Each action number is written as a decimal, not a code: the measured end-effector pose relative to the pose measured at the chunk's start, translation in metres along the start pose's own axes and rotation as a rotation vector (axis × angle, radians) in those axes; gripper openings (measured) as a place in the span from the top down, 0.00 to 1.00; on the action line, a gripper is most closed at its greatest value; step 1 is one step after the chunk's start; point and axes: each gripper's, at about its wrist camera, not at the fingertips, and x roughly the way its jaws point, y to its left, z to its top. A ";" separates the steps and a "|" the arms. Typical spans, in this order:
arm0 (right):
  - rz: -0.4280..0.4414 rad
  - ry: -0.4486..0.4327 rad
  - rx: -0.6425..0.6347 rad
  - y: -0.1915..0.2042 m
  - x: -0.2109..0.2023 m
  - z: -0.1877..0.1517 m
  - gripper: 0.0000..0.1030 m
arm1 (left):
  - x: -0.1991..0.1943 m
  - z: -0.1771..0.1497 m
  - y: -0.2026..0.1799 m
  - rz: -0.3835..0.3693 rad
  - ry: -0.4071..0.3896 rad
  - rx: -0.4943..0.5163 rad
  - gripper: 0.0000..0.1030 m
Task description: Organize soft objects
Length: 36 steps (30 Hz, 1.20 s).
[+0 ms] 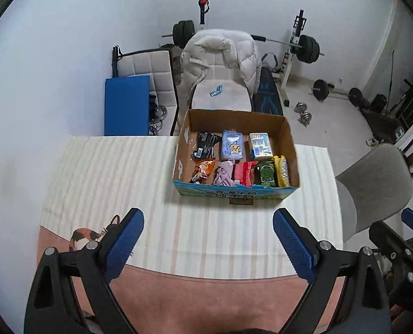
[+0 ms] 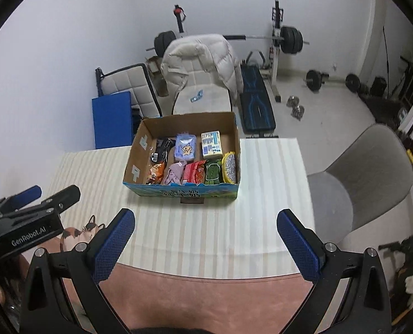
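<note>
Both the left gripper [image 1: 208, 243] and right gripper [image 2: 205, 243] hung wide open and empty above the surface [image 1: 122, 172]. The soft items sat packed in the cardboard box [image 2: 178, 190] ahead. Reaching in could snag neighbouring packets. The box's near interior wall stayed hidden.

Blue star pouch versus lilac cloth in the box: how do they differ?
The blue star pouch is a flat, neat rectangle with a printed star; the lilac cloth is plain and crumpled. The pouch lies in the back row, the cloth in the front row just before it. Both sit inside the cardboard box.
</note>
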 end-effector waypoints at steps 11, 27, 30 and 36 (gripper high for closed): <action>-0.012 -0.046 -0.025 0.009 -0.047 -0.009 0.00 | -0.033 -0.018 -0.004 0.017 -0.060 0.019 0.08; -0.072 -0.133 -0.016 0.014 -0.061 0.007 0.00 | -0.053 -0.015 -0.008 0.036 -0.151 0.021 0.08; -0.075 -0.143 -0.017 0.014 -0.064 0.008 0.00 | -0.053 -0.015 -0.008 0.035 -0.150 0.020 0.08; -0.081 -0.149 -0.020 0.013 -0.071 0.007 0.00 | -0.053 -0.014 -0.007 0.035 -0.155 0.017 0.08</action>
